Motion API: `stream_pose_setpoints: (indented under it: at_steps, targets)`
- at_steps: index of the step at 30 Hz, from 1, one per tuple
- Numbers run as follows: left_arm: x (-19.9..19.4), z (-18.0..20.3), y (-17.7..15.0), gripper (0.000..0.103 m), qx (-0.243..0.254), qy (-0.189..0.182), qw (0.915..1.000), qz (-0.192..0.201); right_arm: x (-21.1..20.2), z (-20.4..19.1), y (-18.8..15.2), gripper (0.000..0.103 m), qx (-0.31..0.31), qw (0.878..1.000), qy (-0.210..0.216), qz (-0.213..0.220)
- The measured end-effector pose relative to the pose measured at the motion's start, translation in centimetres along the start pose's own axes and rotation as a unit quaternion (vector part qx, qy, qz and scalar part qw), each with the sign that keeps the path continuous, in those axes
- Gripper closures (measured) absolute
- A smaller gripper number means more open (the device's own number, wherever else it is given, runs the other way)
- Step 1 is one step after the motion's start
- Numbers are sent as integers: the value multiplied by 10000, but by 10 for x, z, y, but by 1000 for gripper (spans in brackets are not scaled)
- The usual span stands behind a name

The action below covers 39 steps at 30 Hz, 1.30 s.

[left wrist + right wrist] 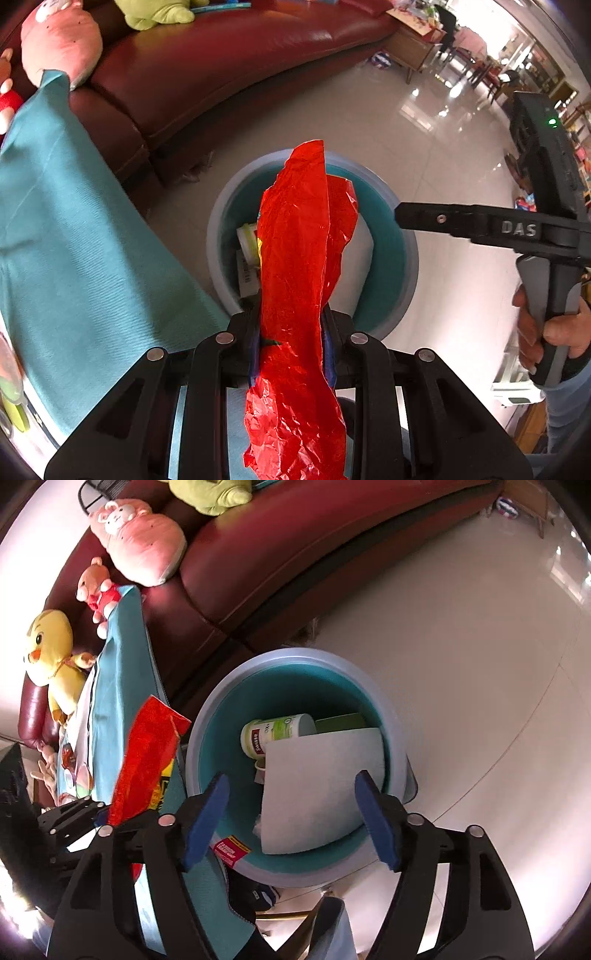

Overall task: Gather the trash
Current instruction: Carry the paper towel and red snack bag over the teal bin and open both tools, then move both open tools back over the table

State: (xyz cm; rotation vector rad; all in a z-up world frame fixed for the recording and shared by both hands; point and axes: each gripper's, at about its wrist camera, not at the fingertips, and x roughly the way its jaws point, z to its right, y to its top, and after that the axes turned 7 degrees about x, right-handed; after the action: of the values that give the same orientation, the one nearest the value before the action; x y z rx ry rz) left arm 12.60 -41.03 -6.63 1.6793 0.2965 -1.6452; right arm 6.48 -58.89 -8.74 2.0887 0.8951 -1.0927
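A long crinkled red wrapper (295, 266) stands up between the jaws of my left gripper (291, 328), which is shut on it just above the near rim of a round bin (408, 258) with a teal inside. My right gripper (291, 812) hangs open over the same bin (295, 655); its blue pads (207, 819) touch nothing. Below it a white sheet (321, 786) leans inside the bin beside a white and green bottle (273, 734). The red wrapper (147, 760) and the left gripper (98, 814) show at the left of the right wrist view.
A dark red sofa (229, 55) with plush toys (144, 542) curves behind the bin. A teal cloth (74, 229) covers a surface at the left, close to the bin. Glossy floor (461, 664) spreads to the right. A hand (554, 332) holds the other gripper's handle.
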Motion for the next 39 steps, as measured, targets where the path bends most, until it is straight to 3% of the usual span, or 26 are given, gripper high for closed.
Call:
stream_pose_setpoints:
  at_steps: [8, 12, 13, 14, 16, 18, 31, 34, 39]
  targets:
    - [15, 4, 12, 71, 57, -137, 9999, 76, -11, 17, 1, 30, 214, 9996, -171, 6]
    - [20, 5, 22, 47, -84, -151, 9995, 268, -18, 24, 2, 30, 355, 9991, -246, 28]
    - [20, 4, 23, 35, -134, -146, 9994, 286, -19, 25, 2, 30, 377, 9989, -267, 39]
    - [20, 3, 23, 30, -172, -148, 9992, 320, -20, 26, 3, 30, 394, 9988, -286, 45]
    - [16, 3, 22, 28, -167, -156, 9990, 393, -21, 28, 3, 30, 429, 9985, -334, 55]
    - [13, 4, 20, 19, -145, -107, 9990, 415, -20, 29, 4, 30, 450, 9983, -363, 44]
    - [-21, -30, -16, 18, -506, -91, 9974, 512, -10, -5, -4, 23, 345, 9983, -443, -126]
    - [-32, -38, -28, 11, -584, -68, 9966, 586, -11, -20, -9, 23, 241, 9986, -437, -151]
    - [-54, -58, -58, 10, -803, 81, 9942, 707, -11, -48, -20, 19, 67, 9989, -419, -198]
